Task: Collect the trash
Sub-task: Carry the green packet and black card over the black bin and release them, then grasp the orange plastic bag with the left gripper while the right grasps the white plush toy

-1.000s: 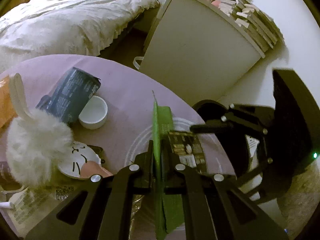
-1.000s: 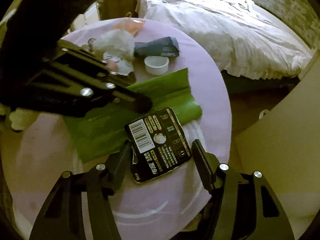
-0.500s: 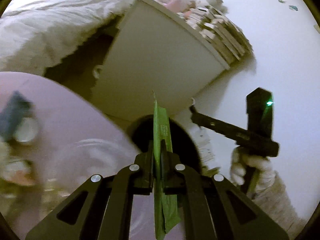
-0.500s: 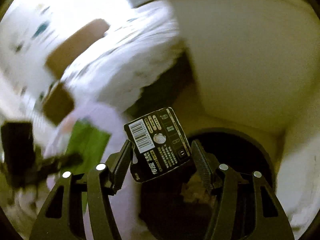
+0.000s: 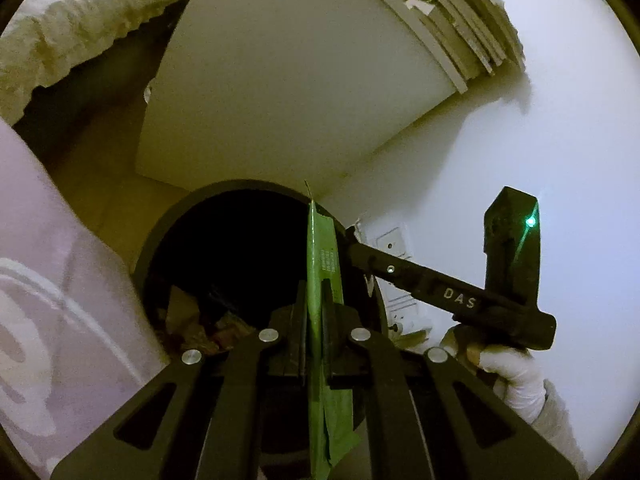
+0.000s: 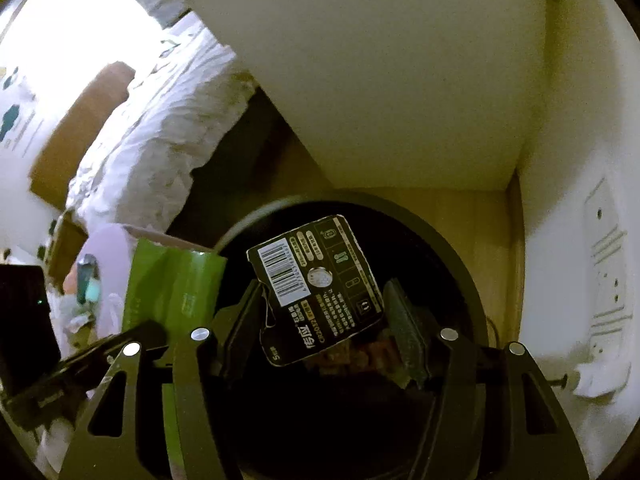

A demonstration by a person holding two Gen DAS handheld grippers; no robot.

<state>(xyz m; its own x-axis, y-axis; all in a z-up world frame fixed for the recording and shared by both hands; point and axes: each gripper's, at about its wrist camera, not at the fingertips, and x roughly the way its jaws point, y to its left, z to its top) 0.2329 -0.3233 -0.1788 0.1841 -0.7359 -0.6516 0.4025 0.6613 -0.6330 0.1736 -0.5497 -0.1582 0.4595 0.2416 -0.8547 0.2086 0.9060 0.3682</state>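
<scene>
In the left wrist view, the left gripper (image 5: 316,320) has its fingers pressed together on the green wrapper (image 5: 322,264), held edge-on and upright. A second ago this wrapper stood over the purple table (image 5: 44,280); now it hangs over the open mouth of the black trash bin (image 5: 160,224), with crumpled scraps visible inside the bin, and the table has slid off to the left edge. The right gripper (image 5: 352,240) shows at the right, held by a white-gloved hand (image 5: 508,368), its tip reaching over the bin rim. The white cabinet (image 5: 280,80) and the bed (image 5: 72,12) fill the top.

In the right wrist view, the right gripper (image 6: 324,308) has its fingers set wide, with the black battery card (image 6: 316,288) spanning between them; whether both pads touch it cannot be told. A second ago the card lay above the tabletop beside the wrapper; now it is over the trash bin (image 6: 452,248), tilted, barcode side up. The green wrapper (image 6: 172,288) sits to the left at the bin's edge, with the left gripper's body below it.
</scene>
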